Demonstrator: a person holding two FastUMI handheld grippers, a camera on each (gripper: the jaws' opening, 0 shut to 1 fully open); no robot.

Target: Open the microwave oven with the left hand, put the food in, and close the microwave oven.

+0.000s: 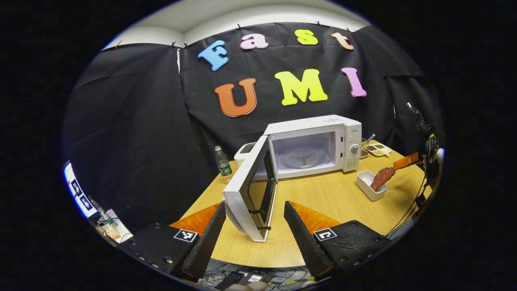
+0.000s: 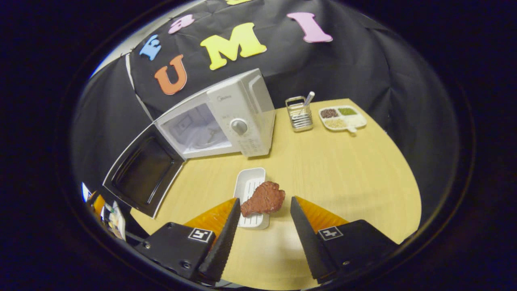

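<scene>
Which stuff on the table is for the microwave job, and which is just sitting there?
For the job: microwave, its open door, drumstick, white dish, left gripper, right gripper.

Just lying about: water bottle, wire holder, snack tray.

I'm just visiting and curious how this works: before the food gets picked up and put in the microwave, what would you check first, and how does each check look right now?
1. Microwave door swung open: ok.
2. Microwave cavity free, just the turntable: ok.
3. Right gripper open around the drumstick: ok.
4. Fingers pressing on the drumstick: not ok, still a gap.
5. Drumstick resting on the white tray: ok.
6. Left gripper open, straddling the door's edge: ok.
</scene>
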